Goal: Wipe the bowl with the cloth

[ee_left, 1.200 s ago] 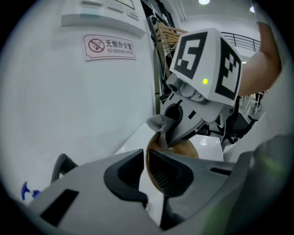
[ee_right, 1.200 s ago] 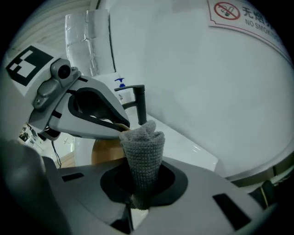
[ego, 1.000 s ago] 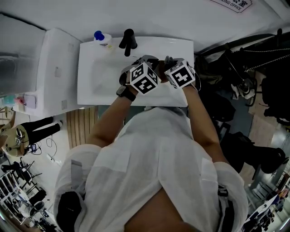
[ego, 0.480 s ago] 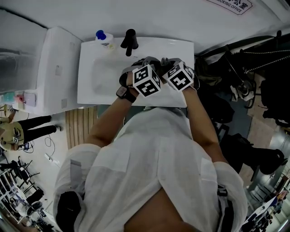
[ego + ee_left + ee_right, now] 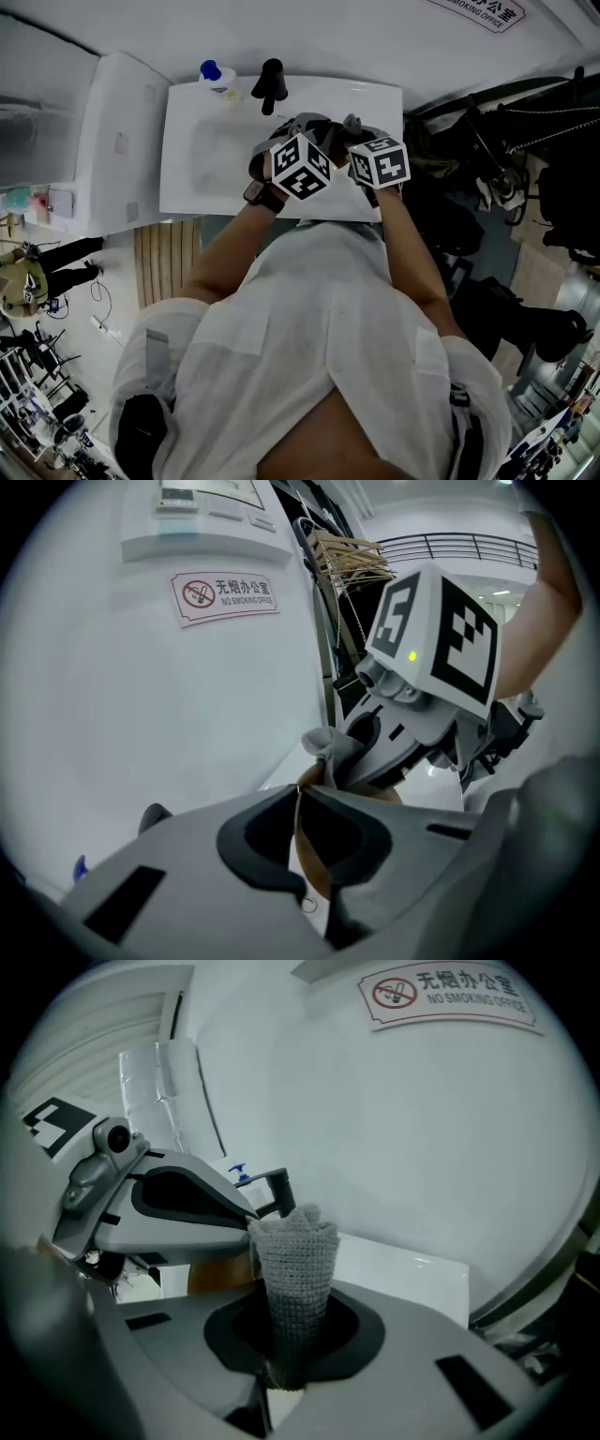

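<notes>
White sink (image 5: 187, 178) fills the upper centre of the head view. Bowl (image 5: 312, 864) hangs over its right front, edge-on, rim running top to bottom. Left gripper (image 5: 298, 794) clamps that rim to steady it, I judge. Right gripper (image 5: 286, 1354) pinches cloth (image 5: 296, 1269), bunched upright toward bowl.

A white sink (image 5: 187, 155) sits against a white wall. A black tap (image 5: 269, 86) stands at the back of it. A bottle with a blue cap (image 5: 212, 77) stands just beside the tap. A big white box (image 5: 117, 141) is next to the sink. A no smoking sign (image 5: 448, 997) is on the wall. Brown wooden slats (image 5: 169, 251) lie on the floor. Black bags and wires (image 5: 525, 159) are on the other side.
</notes>
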The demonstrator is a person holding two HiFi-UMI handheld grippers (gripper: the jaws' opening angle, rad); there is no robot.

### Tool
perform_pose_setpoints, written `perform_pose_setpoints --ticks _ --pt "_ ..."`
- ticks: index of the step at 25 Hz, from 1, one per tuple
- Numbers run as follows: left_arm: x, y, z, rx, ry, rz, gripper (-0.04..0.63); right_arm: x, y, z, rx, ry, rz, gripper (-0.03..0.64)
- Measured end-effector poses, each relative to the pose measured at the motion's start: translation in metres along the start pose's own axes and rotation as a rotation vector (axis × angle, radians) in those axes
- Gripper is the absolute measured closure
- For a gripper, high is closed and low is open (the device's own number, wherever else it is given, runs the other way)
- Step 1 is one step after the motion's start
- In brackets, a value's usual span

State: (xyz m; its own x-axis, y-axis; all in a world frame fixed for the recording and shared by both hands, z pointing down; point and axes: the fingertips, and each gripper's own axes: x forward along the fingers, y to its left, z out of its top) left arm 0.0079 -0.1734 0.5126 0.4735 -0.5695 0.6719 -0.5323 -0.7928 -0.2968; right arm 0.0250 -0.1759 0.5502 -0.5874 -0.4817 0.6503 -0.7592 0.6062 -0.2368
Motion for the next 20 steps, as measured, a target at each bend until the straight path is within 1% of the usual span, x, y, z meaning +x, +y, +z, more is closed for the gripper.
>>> perform_pose_setpoints --ticks 4,7,9,10,11,14,17,18,20 --pt "0.0 0.007 -0.002 -0.07 -0.019 0.037 0.577 0.001 -0.005 -0.004 0.115 -0.026 -0.007 0.569" --pt "-0.003 0.017 -0.002 -0.153 -0.055 0.084 0.577 0.001 -0.009 -0.011 0.263 -0.052 0.009 0.569" --pt "-0.005 0.019 0.0 -0.191 -0.07 0.089 0.577 0.0 -0.01 -0.015 0.354 -0.066 0.037 0.566" --pt "-0.005 0.018 -0.001 -0.196 -0.066 0.081 0.577 0.0 -0.011 -0.016 0.374 -0.066 0.043 0.566" --pt "-0.004 0.016 -0.002 -0.194 -0.057 0.068 0.577 0.0 -0.013 -0.018 0.371 -0.058 0.041 0.566" --pt "-0.002 0.01 -0.009 -0.177 -0.018 0.029 0.576 -0.001 -0.017 -0.017 0.289 -0.016 0.02 0.569" --pt "-0.001 0.011 -0.009 -0.146 -0.013 0.036 0.564 -0.004 -0.021 -0.009 0.195 0.01 -0.007 0.572" --pt "-0.001 0.012 -0.007 -0.125 -0.013 0.046 0.535 -0.005 -0.021 -0.007 0.132 0.029 -0.025 0.574" --pt "-0.001 0.012 -0.005 -0.062 -0.002 0.05 0.489 -0.004 -0.02 -0.006 -0.038 0.082 -0.067 0.574"
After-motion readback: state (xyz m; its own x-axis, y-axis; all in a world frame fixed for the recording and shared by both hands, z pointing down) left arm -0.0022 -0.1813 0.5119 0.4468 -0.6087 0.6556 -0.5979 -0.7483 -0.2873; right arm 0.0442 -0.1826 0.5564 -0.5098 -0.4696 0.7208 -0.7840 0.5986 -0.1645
